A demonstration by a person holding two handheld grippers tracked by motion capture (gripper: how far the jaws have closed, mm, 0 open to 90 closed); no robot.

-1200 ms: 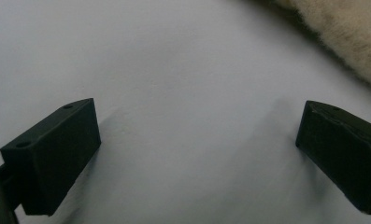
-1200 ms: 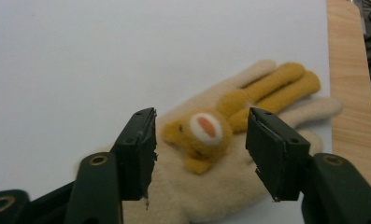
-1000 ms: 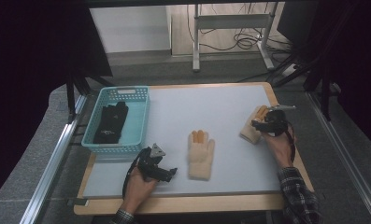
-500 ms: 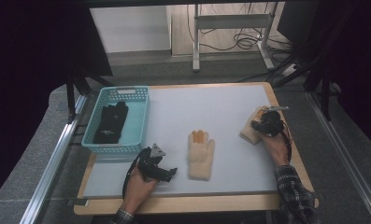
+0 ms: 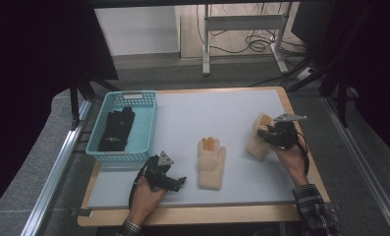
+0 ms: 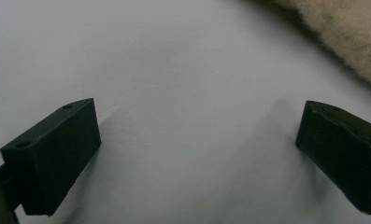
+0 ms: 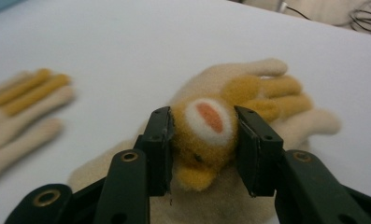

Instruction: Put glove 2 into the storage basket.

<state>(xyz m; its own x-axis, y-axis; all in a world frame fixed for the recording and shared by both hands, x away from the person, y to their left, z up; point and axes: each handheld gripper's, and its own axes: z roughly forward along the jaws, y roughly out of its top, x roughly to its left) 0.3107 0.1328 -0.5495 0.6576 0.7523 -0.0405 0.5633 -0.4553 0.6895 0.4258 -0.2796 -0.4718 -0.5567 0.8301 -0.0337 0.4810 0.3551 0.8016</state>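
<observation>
Now the right claw (image 7: pixel 204 149) pinches the cream glove's (image 7: pixel 248 93) orange animal patch (image 7: pixel 206 135). Left claw (image 6: pixel 197 154) gapes wide, empty, over the desk (image 6: pixel 174 70).

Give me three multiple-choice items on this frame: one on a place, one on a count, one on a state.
1. Where do the black gloves lie?
A. In the blue basket
B. On the white mat beside the left tool
C. Under the right tool

2. How many cream gloves with orange fingers are on the table?
A. One
B. Two
C. Four

3. How does the right tool stand?
A. Wide open above bare mat
B. Closed on a fold of the cream glove
C. Resting inside the basket

Answers:
1 A, the high view shows the dark gloves inside the basket at the table's left.
2 B, one glove lies mid-table and one sits under the right tool.
3 B, the right gripper view shows fuzzy fabric pinched between both jaws; the left tool is the open one.
</observation>
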